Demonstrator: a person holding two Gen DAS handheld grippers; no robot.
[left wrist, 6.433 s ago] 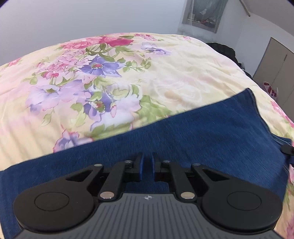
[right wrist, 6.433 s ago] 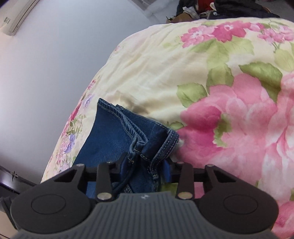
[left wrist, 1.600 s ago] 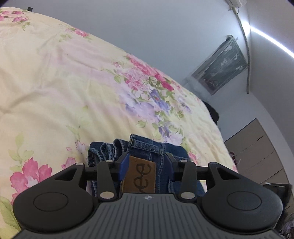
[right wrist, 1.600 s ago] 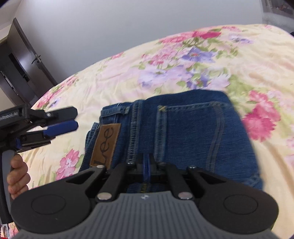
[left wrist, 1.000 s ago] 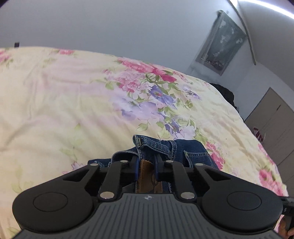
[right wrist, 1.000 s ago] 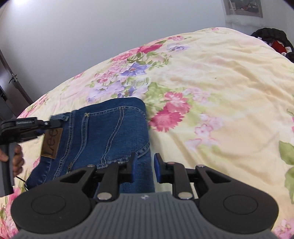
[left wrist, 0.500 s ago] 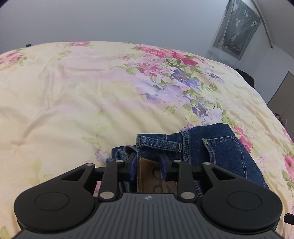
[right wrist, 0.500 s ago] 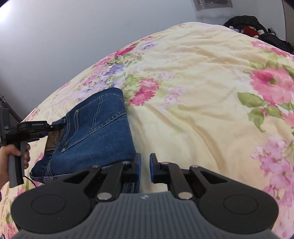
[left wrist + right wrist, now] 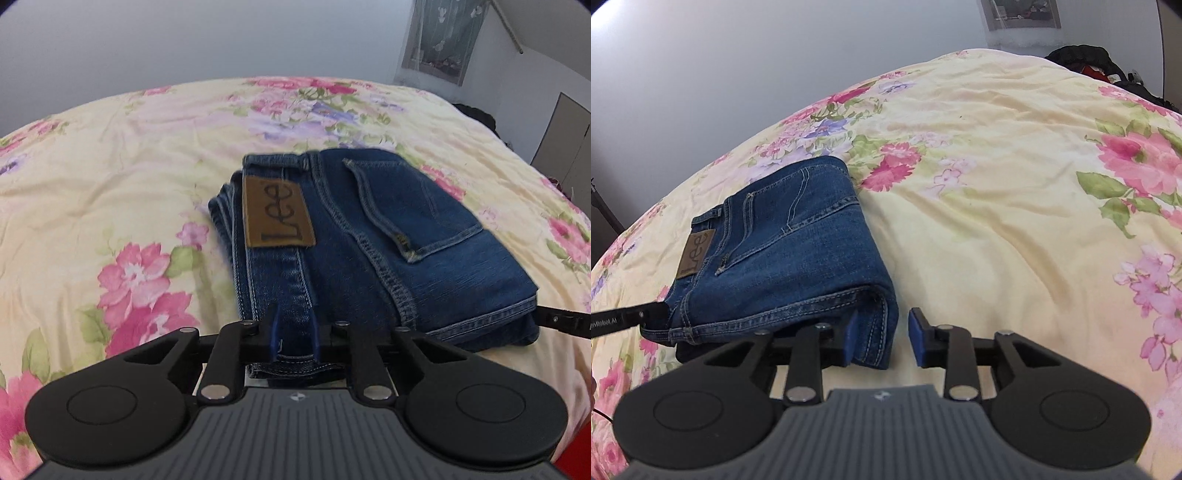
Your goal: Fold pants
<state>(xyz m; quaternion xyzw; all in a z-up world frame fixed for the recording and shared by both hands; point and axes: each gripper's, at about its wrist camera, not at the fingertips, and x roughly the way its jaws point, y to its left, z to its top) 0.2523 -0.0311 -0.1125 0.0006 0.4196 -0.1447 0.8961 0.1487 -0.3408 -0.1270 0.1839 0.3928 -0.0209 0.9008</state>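
Now the left gripper (image 9: 294, 334) is closing astride the folded jeans' (image 9: 369, 236) near edge; right gripper (image 9: 881, 341) opening at the corner.

The pants (image 9: 388, 236) are showing as blue denim, a coarse matt weave with raised pale topstitching, lying ahead of the jaws. A brown leather-like patch (image 9: 279, 214) on them is looking smooth and dull. The bed cover (image 9: 997, 206), spreading beyond the jaws, is reading as soft matt cotton, faintly wrinkled, printed with flowers. The left gripper (image 9: 294, 338) and right gripper (image 9: 881, 341) are looking like matt black plastic with shiny metal pins and blue rubbery pads (image 9: 916, 338).
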